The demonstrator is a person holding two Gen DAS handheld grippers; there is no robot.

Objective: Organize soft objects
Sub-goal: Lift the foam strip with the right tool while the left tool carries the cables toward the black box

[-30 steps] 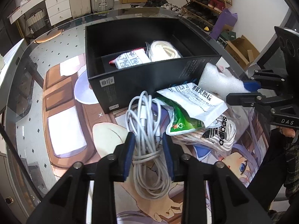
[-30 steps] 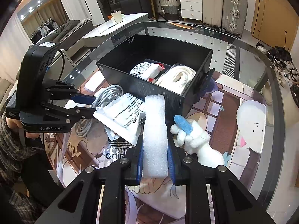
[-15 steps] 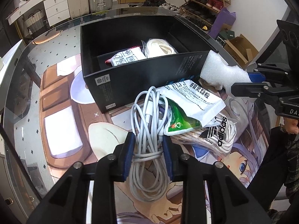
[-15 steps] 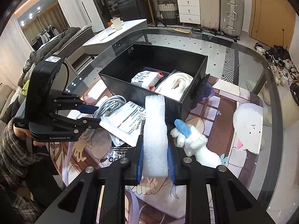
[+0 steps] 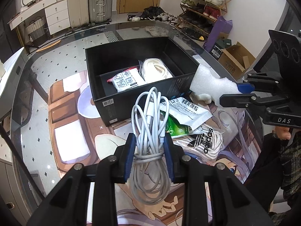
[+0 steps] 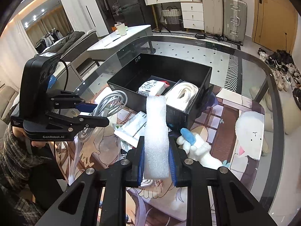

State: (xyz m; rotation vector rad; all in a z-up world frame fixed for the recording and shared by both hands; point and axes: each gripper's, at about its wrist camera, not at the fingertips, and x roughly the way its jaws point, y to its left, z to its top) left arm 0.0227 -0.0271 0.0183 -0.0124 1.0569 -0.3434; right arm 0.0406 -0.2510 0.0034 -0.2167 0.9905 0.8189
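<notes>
Two grippers, each loaded.
Left gripper [image 5: 149,156]: jaws pinch one coiled white cable [image 5: 150,131], lifted clear of the counter [image 5: 28,103]. Right gripper [image 6: 156,156]: jaws clamp one white foam block [image 6: 156,137] just before the black box [image 6: 188,69]. Box holds two items: one wipes pack [image 5: 126,81], one white strap bundle [image 5: 156,69]. One plush toy [image 6: 195,146] lies beside it.

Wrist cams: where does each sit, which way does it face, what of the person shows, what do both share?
Left wrist: on the left tongs, facing down-forward at their white cable bundle; a sleeve and hand show at right.
Right wrist: on the right tongs, facing down-forward at their white foam strip; a plaid sleeve shows at left.
Shared: black box, each other's tongs.
</notes>
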